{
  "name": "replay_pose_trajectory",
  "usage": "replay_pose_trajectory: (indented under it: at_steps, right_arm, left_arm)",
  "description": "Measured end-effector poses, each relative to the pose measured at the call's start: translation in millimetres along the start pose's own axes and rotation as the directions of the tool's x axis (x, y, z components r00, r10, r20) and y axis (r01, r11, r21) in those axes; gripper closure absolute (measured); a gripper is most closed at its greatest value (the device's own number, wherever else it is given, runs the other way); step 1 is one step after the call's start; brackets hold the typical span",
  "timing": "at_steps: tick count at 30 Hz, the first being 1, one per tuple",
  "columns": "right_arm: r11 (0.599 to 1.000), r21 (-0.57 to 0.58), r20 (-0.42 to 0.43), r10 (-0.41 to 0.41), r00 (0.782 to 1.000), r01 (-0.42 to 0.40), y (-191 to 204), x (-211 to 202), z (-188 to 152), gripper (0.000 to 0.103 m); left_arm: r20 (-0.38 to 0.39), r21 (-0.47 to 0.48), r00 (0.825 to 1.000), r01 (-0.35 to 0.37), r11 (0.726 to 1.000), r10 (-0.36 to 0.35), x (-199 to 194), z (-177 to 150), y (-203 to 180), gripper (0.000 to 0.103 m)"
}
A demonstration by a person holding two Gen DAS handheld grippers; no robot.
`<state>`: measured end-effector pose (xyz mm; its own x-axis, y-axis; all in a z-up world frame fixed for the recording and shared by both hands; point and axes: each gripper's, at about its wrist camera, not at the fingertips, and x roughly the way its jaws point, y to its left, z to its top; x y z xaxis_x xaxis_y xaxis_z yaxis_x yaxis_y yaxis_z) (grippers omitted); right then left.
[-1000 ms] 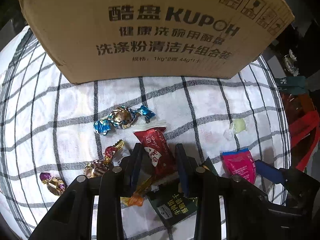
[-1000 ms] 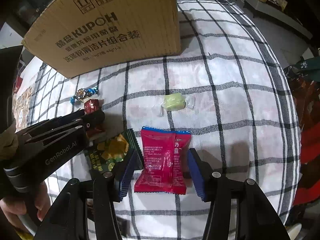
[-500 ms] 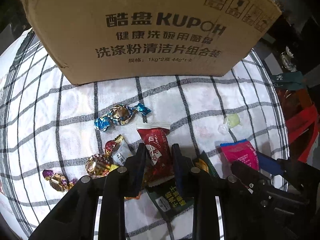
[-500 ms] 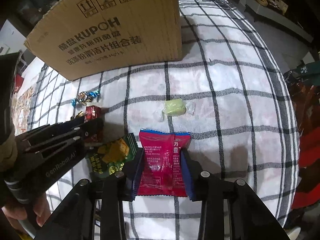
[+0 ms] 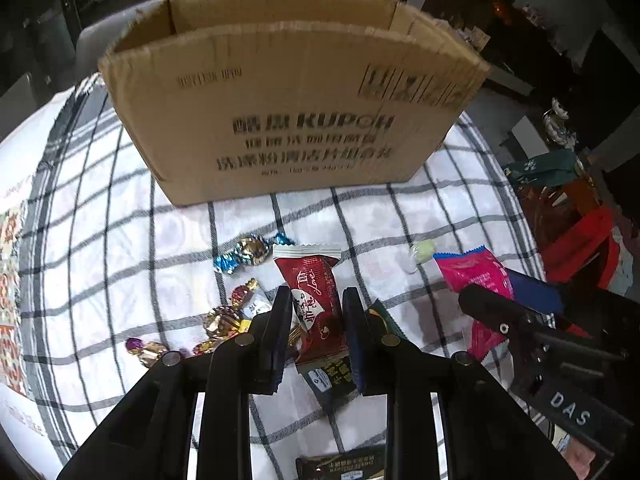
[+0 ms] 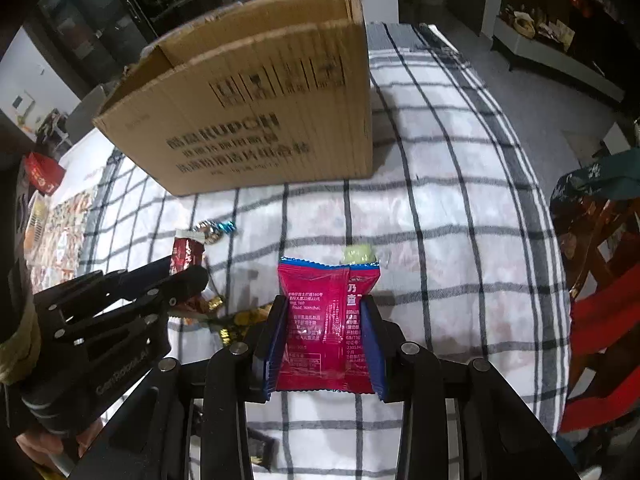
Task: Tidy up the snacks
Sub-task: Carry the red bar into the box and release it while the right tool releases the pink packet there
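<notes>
We are in the carry step: each hand-held gripper has a packet clamped and raised off the tabletop (image 5: 420,216), and neither packet has reached the cardboard box (image 5: 292,120).

The left hand-held gripper (image 5: 316,320) is closed narrow on a dark red packet (image 5: 312,292), the pads pressing its two long sides. The right hand-held gripper (image 6: 326,332) is closed on a pink packet (image 6: 326,308), which bows slightly between the pads; the jaws stand wider here because the packet is wider.

The box stands toward the far edge of the tabletop, open at the top, its printed wall facing us. In our judgement the next move calls for lifting both packets above the rim of that wall, carrying them over the opening, and only then parting the jaws.

Materials:
- Both packets are glossy film pouches, flat and rectangular, with crimped, saw-toothed end seals. We expect them to flex and slip easily.
- The box is plain corrugated board with raw cut edges.
- The tabletop carries a white cloth with a dark grid pattern.
- Loose twist-wrapped candies (image 5: 248,252) in shiny foil and a pale green candy (image 6: 358,256) in clear wrap remain on the cloth near the middle.
</notes>
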<state>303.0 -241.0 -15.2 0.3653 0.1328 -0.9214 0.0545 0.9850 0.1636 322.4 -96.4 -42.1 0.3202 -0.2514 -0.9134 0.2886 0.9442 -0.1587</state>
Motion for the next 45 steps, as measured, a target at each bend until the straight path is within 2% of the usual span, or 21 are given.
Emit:
replay_pose_trajectory:
  at_steps: [10,23,34,45]
  right_arm:
    - [1.0,-0.027,0.088,-0.004,0.996,0.007,8.5,-35.1,26.8,0.067]
    - [0.997,-0.077,0.17,-0.006,0.986,0.02,28.0,-67.5,65.3,0.067]
    - [0.993,-0.11,0.219,-0.023,0.975,0.048,35.1,-77.6,105.4,0.067]
    - [0.99,-0.134,0.275,0.002,0.962,0.037,38.6,-62.8,142.9,0.067]
  left_arm:
    - [0.088,0.026,0.996,0.007,1.0,-0.009,-49.0,13.8,8.0,0.077]
    - [0.168,0.047,0.986,-0.007,0.999,-0.001,-91.9,46.7,15.4,0.077]
    - [0.224,0.051,0.974,-0.036,0.998,0.024,-109.2,86.1,22.9,0.077]
    - [0.24,0.05,0.97,-0.044,0.998,0.031,-95.1,118.5,35.7,0.077]
